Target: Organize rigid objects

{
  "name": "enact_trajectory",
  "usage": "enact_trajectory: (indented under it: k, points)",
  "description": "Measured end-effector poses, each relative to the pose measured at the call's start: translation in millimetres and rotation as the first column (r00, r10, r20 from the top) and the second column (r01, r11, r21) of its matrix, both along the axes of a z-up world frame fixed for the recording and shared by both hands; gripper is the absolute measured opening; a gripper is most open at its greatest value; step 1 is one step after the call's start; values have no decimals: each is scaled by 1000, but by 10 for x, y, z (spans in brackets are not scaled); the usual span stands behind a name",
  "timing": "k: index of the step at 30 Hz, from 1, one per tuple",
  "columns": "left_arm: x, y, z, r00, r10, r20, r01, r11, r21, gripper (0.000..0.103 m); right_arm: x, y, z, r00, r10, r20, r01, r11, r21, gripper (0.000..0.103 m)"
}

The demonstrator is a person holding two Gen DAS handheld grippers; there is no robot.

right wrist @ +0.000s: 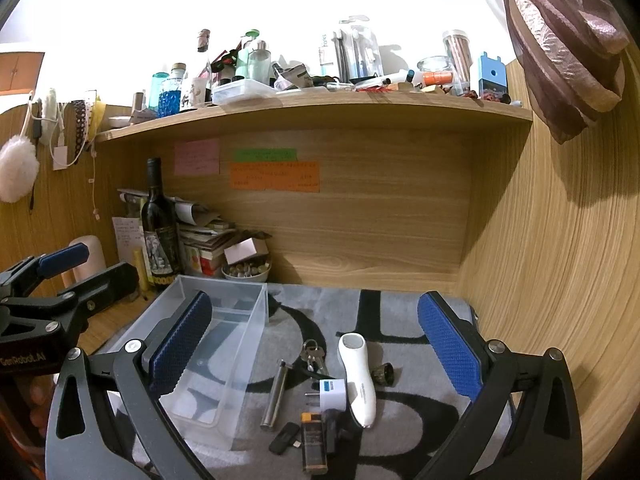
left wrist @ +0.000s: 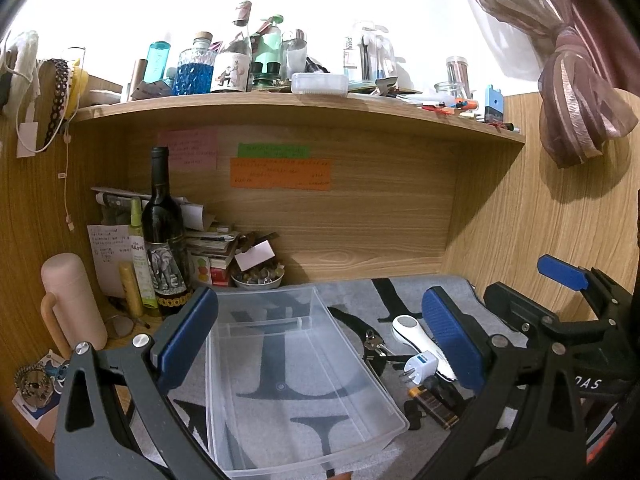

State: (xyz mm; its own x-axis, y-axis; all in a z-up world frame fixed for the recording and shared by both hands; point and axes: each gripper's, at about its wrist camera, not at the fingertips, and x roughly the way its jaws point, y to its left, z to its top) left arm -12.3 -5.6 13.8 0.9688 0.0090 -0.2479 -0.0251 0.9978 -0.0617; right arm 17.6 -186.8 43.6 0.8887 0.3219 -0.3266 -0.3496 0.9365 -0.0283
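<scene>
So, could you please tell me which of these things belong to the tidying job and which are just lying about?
For the job: clear plastic bin, keys, white handheld device, plug adapter, metal cylinder.

Lying about: wine bottle, bowl, sticky notes, shelf clutter.

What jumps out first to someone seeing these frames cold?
Probably the empty clear plastic bin on the grey patterned mat, with a cluster of small items right of it: a white handheld device, keys, a white plug adapter. Both grippers hang open above them, and a dark wine bottle stands at back left under a cluttered shelf.
</scene>
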Motion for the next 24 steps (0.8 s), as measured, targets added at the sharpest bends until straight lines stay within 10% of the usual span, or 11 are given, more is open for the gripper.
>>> enact_trajectory:
  k: [24]
  points:
    - [-15,-17,7,1000,2,12,-2,1000,6,103,-6,-7,23,1000,2,0,-2,1000,-1,103]
